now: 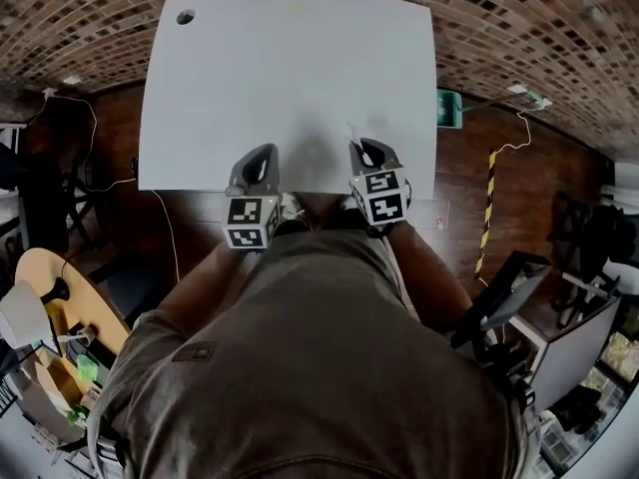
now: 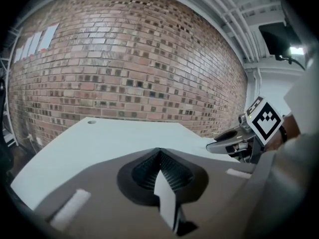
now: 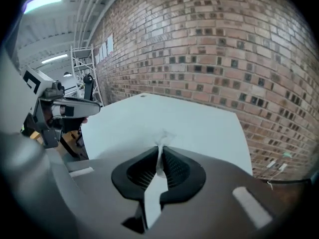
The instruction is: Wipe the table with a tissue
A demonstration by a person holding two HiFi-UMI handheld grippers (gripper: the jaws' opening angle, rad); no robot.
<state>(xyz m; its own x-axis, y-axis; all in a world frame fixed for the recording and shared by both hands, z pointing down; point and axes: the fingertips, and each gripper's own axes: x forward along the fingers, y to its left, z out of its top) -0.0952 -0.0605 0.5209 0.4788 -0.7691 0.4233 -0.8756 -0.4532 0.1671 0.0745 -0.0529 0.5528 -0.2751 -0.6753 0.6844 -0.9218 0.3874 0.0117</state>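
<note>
A white table [image 1: 290,78] fills the middle of the head view, with both grippers over its near edge. My right gripper [image 1: 361,146] is shut on a thin white tissue [image 1: 351,131], whose crumpled tip pokes out past the jaws. In the right gripper view the tissue [image 3: 162,139] stands pinched between the dark pads of that gripper [image 3: 160,149], above the tabletop [image 3: 189,123]. My left gripper [image 1: 262,152] hangs beside it to the left, shut with nothing in it [image 2: 159,151]. Each gripper shows in the other's view: the right one [image 2: 215,146] and the left one [image 3: 93,108].
A small round cable hole [image 1: 186,16] sits in the table's far left corner. A brick wall [image 2: 124,63] rises behind the far edge. A teal bin [image 1: 449,108] stands on the floor to the right, near a yellow-black striped strip [image 1: 489,193]. A round wooden table [image 1: 60,287] is at the left.
</note>
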